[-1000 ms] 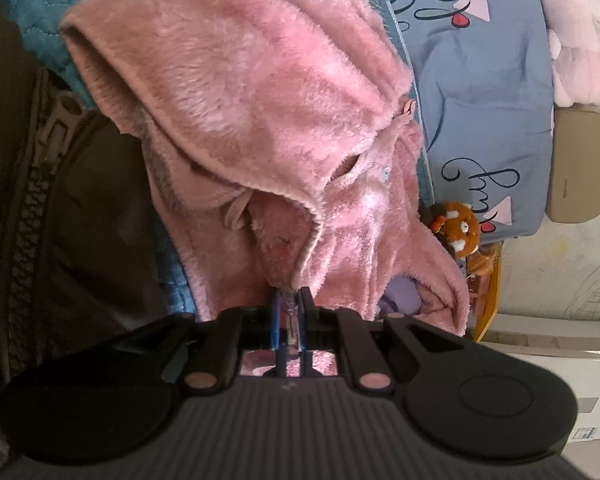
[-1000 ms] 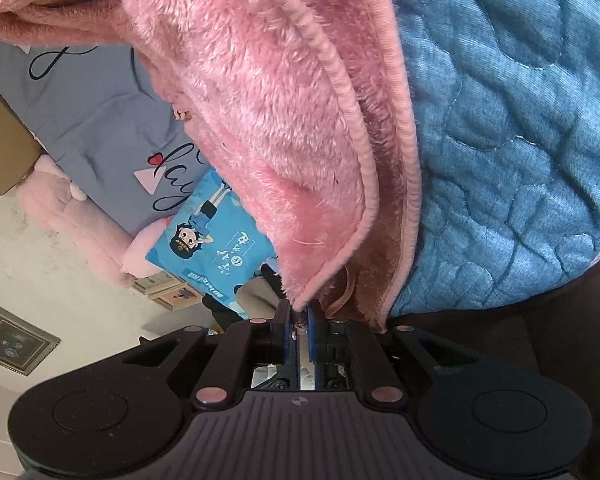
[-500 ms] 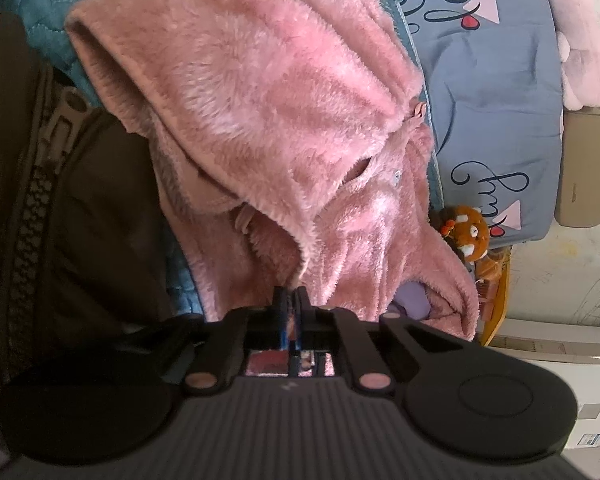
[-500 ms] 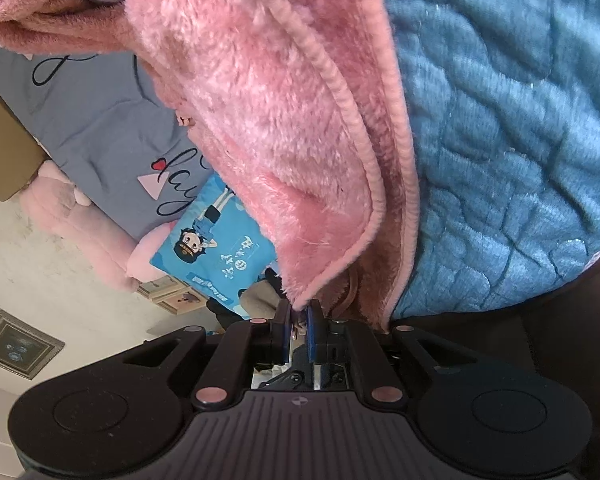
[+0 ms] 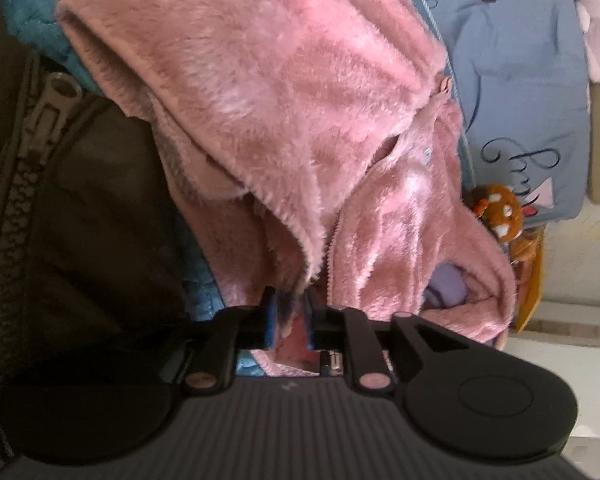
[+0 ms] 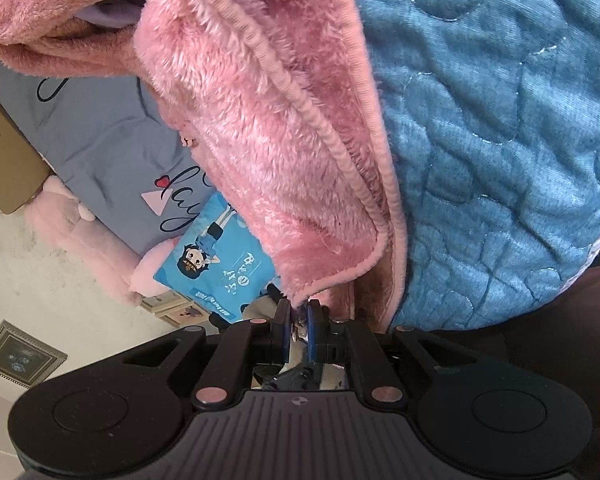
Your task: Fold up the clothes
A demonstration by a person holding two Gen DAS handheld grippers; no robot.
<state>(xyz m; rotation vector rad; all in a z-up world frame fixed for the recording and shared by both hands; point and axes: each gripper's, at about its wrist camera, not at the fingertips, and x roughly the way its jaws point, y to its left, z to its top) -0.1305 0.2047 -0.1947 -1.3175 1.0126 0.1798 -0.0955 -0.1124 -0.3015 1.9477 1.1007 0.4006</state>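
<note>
Between the blue pads of the left claw [image 5: 289, 312], in the left wrist view, a gap now shows; half a second ago the pads were pressed together on the pink fleece [image 5: 284, 120]. The claw stands narrowly open, and a tuft of pile seems to sit between the pads, though whether it is gripped cannot be told. This looks like a release, so the left side of the garment may be about to be let down or taken again at another place. The fleece is thick and fluffy, bunched in deep soft folds, with a small pink button [image 5: 444, 86] at its front edge. It lies on a blue quilt [image 5: 32, 12], beside a dark jacket [image 5: 92, 208] whose coarse zipper [image 5: 24, 184] runs down the left. A grey-blue pillow [image 5: 520, 80] with script letters lies behind.

At the right wrist, little has changed. The right claw [image 6: 299, 320] is closed to a narrow slit on the corner of the hem [image 6: 332, 140], a ribbed band which runs along the fleece edge. The fabric hangs from this grip in a long doubled fold, over the quilt with its stitched wavy pattern. So the garment is held up at the right side only, and the fold does not look complete.
</note>
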